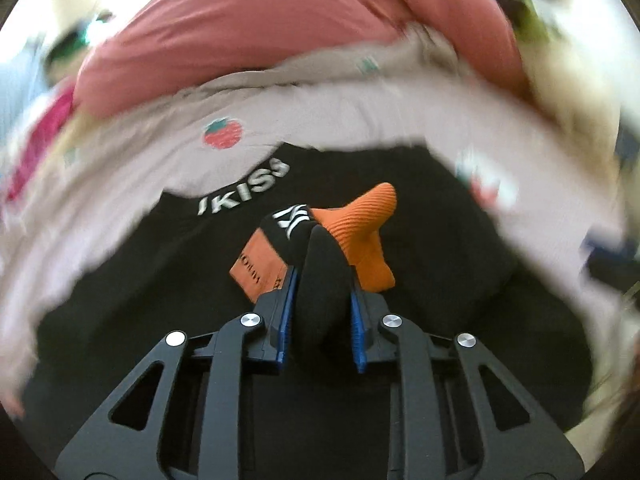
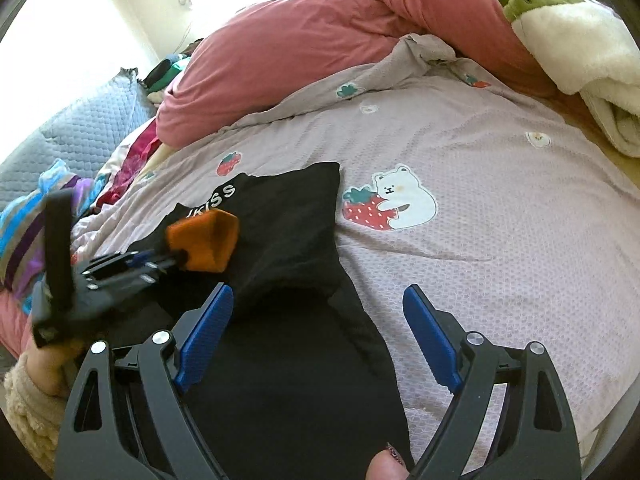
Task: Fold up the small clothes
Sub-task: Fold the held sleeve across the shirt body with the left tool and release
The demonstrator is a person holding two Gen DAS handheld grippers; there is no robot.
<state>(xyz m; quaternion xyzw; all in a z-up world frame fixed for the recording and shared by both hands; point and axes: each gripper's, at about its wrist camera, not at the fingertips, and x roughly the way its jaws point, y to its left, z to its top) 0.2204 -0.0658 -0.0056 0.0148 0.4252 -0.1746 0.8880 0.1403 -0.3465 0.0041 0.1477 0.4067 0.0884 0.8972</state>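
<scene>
Socks, orange and black and apparently bundled as a pair [image 1: 340,236], are seen in the left wrist view pinched between the blue pads of the left tongs [image 1: 322,280]. The jaws are nearly pressed together, with only the black fabric between them. The orange toe end is pointed up and away to the right of the fingertips, while an orange cuff with lettering is turned out to the left, so the long axis is judged to run roughly across the jaws. Beneath the bundle a black garment printed "KISS" [image 1: 160,264] is spread on the pale strawberry-print bed cover [image 1: 304,120]. Much of this view is blurred.

From the right wrist view, the right tongs [image 2: 318,300] are shown spread wide, with nothing between the pads, above the near part of the black garment [image 2: 288,240]. The socks [image 2: 204,240] are found up and to the left of these tongs, gripped at the tip of the left tongs [image 2: 176,260], which are carried by a hand in a fleecy sleeve [image 2: 28,392]. A pink duvet [image 2: 300,48] is piled at the far side of the bed cover [image 2: 480,184].

The left hand is already on the socks; the free orange end is judged the nearer part for the right tongs, which would have to be brought leftward and forward to reach it.
</scene>
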